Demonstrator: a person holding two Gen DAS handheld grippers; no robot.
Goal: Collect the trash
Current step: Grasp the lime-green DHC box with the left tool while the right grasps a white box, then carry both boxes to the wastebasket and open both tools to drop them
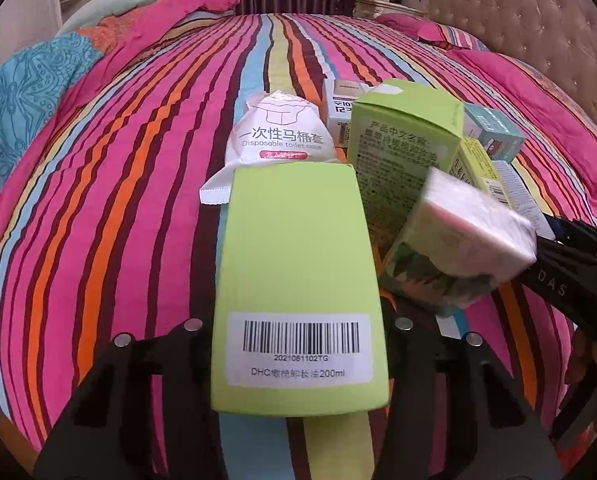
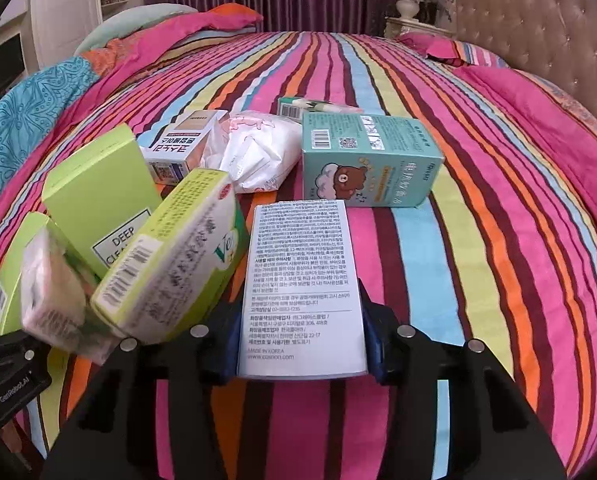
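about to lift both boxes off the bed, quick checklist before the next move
1. Left claw shut on the lime green box: ok.
2. Right claw shut on the white printed box: ok.
3. Green box clear of the toilet cover packet: cannot tell, edges overlap.
4. White box clear of the bear box: ok.
5. Trash bin in view: not ok.

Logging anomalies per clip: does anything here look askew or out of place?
Yes: empty packaging is heaped on the striped bedspread, and the Veet box lies tilted against the green box instead of flat. Nothing looks spilled.
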